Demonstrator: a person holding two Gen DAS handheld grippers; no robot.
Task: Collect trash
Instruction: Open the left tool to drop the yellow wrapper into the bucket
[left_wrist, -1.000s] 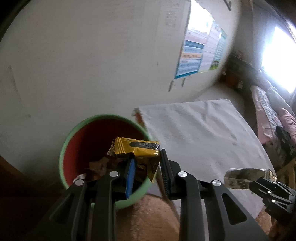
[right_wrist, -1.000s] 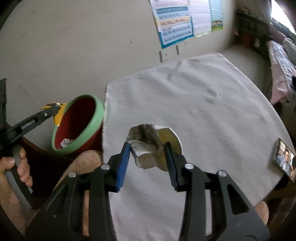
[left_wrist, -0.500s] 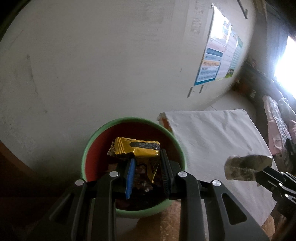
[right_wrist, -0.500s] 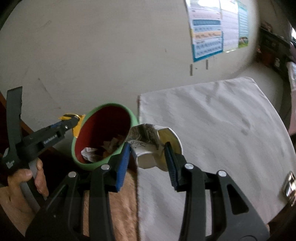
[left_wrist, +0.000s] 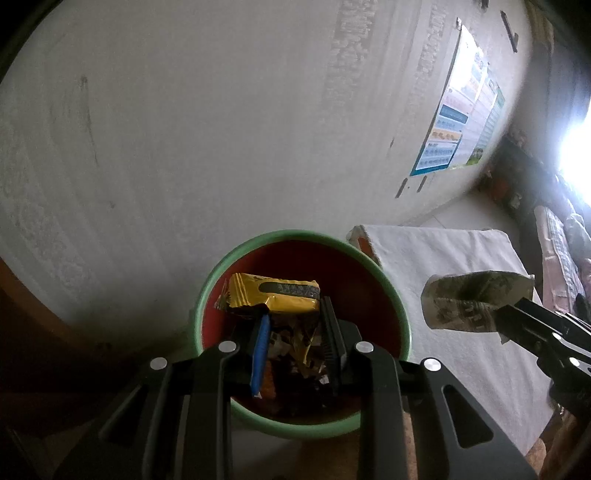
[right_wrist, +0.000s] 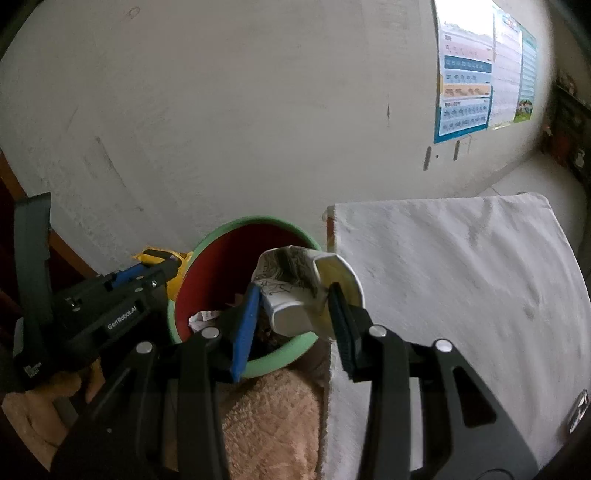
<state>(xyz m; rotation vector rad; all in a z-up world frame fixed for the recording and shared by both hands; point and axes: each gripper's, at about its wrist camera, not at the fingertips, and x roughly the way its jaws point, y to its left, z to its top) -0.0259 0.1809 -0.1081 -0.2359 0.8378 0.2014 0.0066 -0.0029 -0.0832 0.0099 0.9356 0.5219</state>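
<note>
The left tongs are clenched on a crinkled yellow foil snack wrapper, holding it directly above the open mouth of the round bin with a green rim and red inside. The right tongs are clamped on a crushed white paper cup with dark printing, which hangs over the bin's rim on the side nearest the desk under a white cloth. Both of the 2 pieces look very light and soft: the foil is slick and would probably slide out of a loose pinch, and the cup, already flattened, should give further under pressure, so a hold across its folded wall, as here, seems the safest place. Neither looks fragile. The left wrist view looks straight down into the bin and shows brown and foil scraps piled at the bottom, and the cup from its side. The right wrist view shows instead a crumpled white paper scrap inside the bin, the person's hand on the left tool, and the pale terry cloth below the bin.
</note>
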